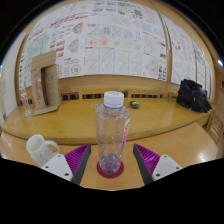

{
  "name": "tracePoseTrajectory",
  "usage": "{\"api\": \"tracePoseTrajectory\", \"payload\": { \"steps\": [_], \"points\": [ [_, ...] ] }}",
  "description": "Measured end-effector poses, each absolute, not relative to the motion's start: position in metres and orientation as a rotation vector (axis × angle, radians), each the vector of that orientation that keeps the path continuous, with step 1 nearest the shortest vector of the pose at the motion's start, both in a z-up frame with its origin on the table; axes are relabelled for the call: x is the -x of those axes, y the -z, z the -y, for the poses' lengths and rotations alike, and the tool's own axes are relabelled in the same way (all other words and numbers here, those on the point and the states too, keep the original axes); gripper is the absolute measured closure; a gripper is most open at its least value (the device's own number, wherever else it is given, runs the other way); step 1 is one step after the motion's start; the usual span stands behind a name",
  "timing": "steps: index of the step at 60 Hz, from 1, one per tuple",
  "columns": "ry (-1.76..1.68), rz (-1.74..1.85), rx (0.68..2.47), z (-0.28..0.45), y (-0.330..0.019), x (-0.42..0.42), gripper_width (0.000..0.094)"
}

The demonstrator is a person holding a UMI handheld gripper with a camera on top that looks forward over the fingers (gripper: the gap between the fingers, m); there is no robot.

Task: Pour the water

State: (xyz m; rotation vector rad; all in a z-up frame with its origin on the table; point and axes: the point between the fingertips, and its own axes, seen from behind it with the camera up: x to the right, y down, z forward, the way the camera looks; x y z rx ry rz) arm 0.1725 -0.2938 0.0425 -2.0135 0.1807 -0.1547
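Note:
A clear plastic bottle (112, 135) with a white cap stands upright on a small red coaster (111, 170) on the wooden table (170, 115). My gripper (111, 162) is open. Its two fingers, with purple pads (78, 157), stand at either side of the bottle's base with a gap on each side. The bottle rests on its own on the coaster, between the fingers. A white mug (41, 150) stands on the table to the left of the left finger.
A black bag (193, 96) lies at the table's far right. A small dark object (136, 99) lies at the far edge. A wooden chair or frame (45, 85) stands at the far left, before a wall of posters (105, 40).

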Motion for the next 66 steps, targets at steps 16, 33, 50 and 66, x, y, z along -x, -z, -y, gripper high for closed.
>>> {"api": "tracePoseTrajectory", "payload": {
  "steps": [16, 33, 50, 66],
  "points": [
    [0.165, -0.201, 2.052, 0.410, -0.099, -0.125, 0.0082],
    [0.191, -0.184, 2.036, 0.565, -0.161, -0.058, 0.0085],
    [0.180, -0.165, 2.045, 0.671, -0.186, -0.019, 0.0082],
    [0.235, -0.118, 2.029, 0.698, -0.206, -0.019, 0.0083]
  ]
}}
